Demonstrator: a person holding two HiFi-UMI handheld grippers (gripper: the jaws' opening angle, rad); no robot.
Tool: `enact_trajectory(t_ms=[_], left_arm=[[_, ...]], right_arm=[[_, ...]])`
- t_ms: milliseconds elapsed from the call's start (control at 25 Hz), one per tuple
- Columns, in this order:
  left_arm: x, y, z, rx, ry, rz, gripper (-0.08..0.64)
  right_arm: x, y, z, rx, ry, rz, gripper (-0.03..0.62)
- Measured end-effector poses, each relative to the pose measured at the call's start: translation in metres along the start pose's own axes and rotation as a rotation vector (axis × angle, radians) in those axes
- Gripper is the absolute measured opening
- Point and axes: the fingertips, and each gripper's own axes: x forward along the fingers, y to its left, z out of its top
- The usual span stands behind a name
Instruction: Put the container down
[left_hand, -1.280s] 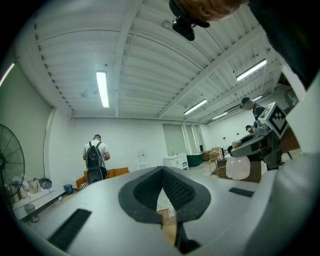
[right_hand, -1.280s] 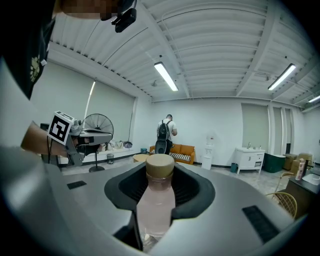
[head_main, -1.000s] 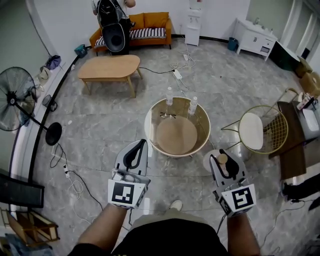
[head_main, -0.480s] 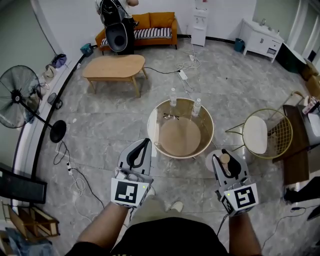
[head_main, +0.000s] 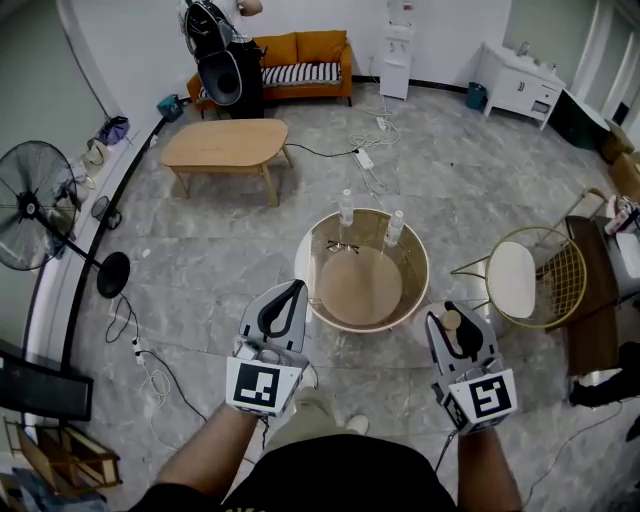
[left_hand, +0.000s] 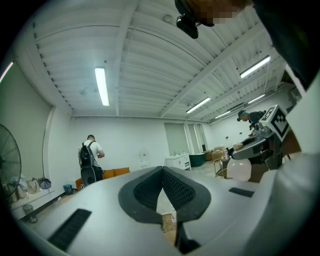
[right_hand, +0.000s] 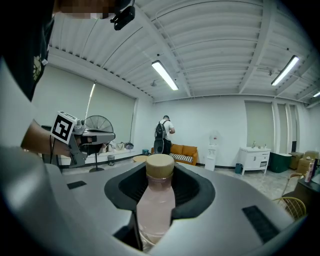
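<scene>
When you look down from the head view, only the tan cap of the container (head_main: 451, 320) peeks out of the R gripper (head_main: 452, 312), so the grip doesn't show there. The right gripper view fills that in: the black fingers (right_hand: 192, 194) are clamped on the container's pale pink see-through upper part, w/ the cap sticking up past them. The left gripper view shows it from the side, far right: a fat whitish body hanging under the R gripper, upright, in the air, resting on nothing.

L gripper (head_main: 287, 297): its own view shows its fingers (left_hand: 184, 192) together at the tips, w/ nothing btwn them.

Only the head view shows the round glass surface (head_main: 303, 270) ahead, btwn the 2 grippers & a bit further out. 2 small bottles (head_main: 346, 208) stand at its far rim & a pair of glasses (head_main: 340, 246) lies near them. The container is beside the surface's near right edge, not over it. A gold wire chair (head_main: 525, 275) sits further right.

Both arms (head_main: 205, 455) reach out low in front of the body, side by side, well apart, fingers pointing forward. The marker cubes (head_main: 262, 385) face up at the camera.
</scene>
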Motion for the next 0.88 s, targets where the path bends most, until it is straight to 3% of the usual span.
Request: enact_trajectory(t_ms=[600, 880], left_arm=[[0.067, 0.058, -0.014, -0.004, -0.007, -0.063, 0.015], [0.090, 0.081, -0.014, 0.002, -0.005, -0.089, 0.015]], right_arm=[[0.087, -0.014, 0.012, -0.007, -0.014, -0.064, 0.144], [0.113, -0.015, 0.016, 0.011, 0.040, -0.070, 0.144]])
